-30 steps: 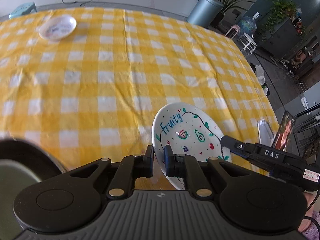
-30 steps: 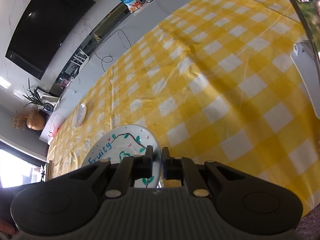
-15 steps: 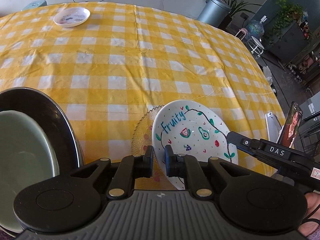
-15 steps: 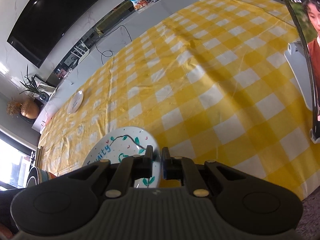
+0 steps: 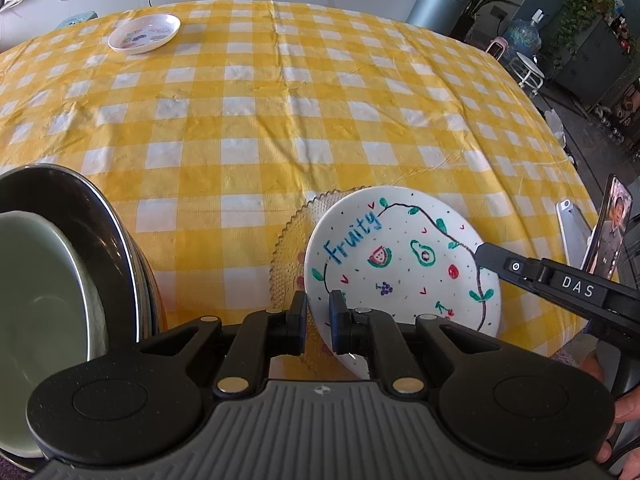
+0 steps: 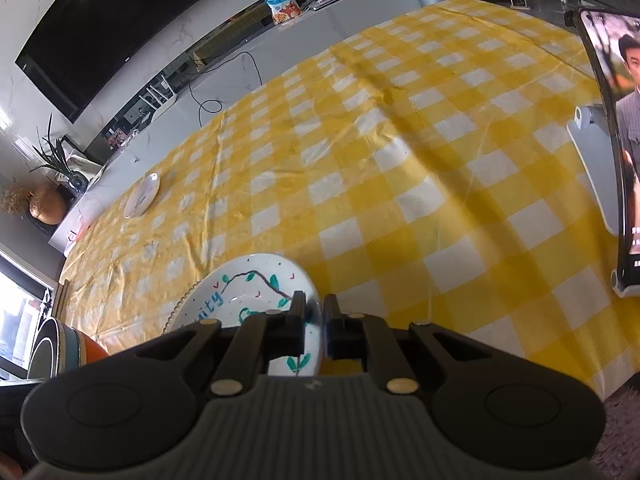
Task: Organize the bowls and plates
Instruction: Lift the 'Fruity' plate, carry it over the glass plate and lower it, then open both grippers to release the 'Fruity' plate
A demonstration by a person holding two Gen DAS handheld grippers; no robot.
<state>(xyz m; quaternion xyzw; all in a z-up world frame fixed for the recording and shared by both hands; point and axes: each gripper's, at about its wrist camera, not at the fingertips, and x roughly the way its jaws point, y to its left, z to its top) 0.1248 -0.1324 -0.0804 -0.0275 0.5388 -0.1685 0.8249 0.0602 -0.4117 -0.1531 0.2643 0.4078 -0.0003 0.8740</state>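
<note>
A white plate (image 5: 400, 264) painted with "Fruity" and small fruits is held by both grippers. My left gripper (image 5: 318, 320) is shut on its near rim. My right gripper (image 5: 482, 254) is shut on the rim at the right. In the right wrist view the same plate (image 6: 248, 300) sits in my right gripper (image 6: 314, 324). Beneath the plate lies a clear glass plate (image 5: 290, 240) with a beaded rim; I cannot tell whether the two touch. A small white dish (image 5: 144, 32) sits at the far side of the table.
A stack of bowls (image 5: 48, 280), a pale green one inside a dark one, stands close on the left. A phone on a stand (image 5: 612, 236) is at the right table edge. The yellow checked cloth (image 5: 280, 120) covers the table. A person's hand (image 5: 624, 412) holds the right gripper.
The plate, gripped by both grippers, has sunk toward the glass plate. The left wrist view has swung so that the bowl stack is now in view at the left.
</note>
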